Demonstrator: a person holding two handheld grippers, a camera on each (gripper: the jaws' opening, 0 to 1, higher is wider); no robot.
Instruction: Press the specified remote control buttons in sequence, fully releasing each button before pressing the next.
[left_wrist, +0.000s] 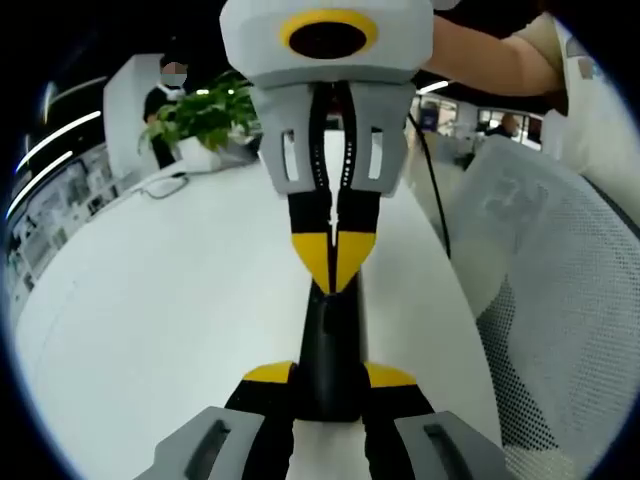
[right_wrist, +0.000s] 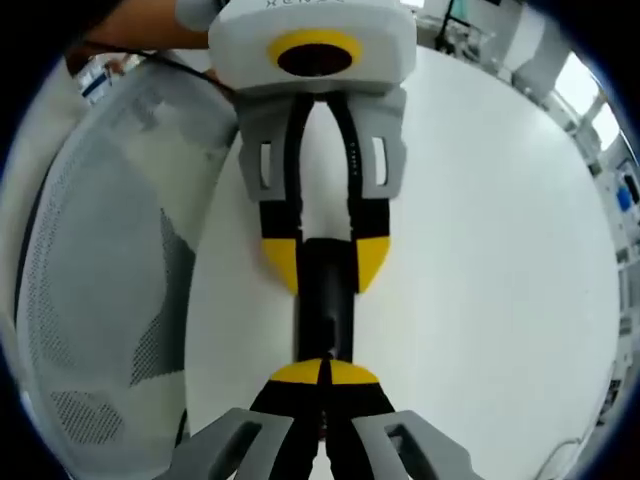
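Note:
A slim black remote control (left_wrist: 330, 345) lies lengthwise on the white table (left_wrist: 150, 300). My left gripper (left_wrist: 330, 378) is shut on its near end, one yellow-tipped jaw on each side. My right gripper (left_wrist: 333, 262) comes in from the far side, jaws shut, with its joined yellow tips down on the remote's far end. In the right gripper view the same remote (right_wrist: 325, 310) runs between my shut right gripper (right_wrist: 325, 375) and the left gripper (right_wrist: 325, 255), which clamps its far end. The buttons are hidden under the tips.
A grey mesh chair (left_wrist: 560, 300) stands close along the table's edge, also the chair (right_wrist: 100, 260). A potted plant (left_wrist: 205, 115) and a person (left_wrist: 170, 90) are at the far end. A black cable (left_wrist: 430, 190) crosses the table. A bare forearm (left_wrist: 500, 60) reaches in.

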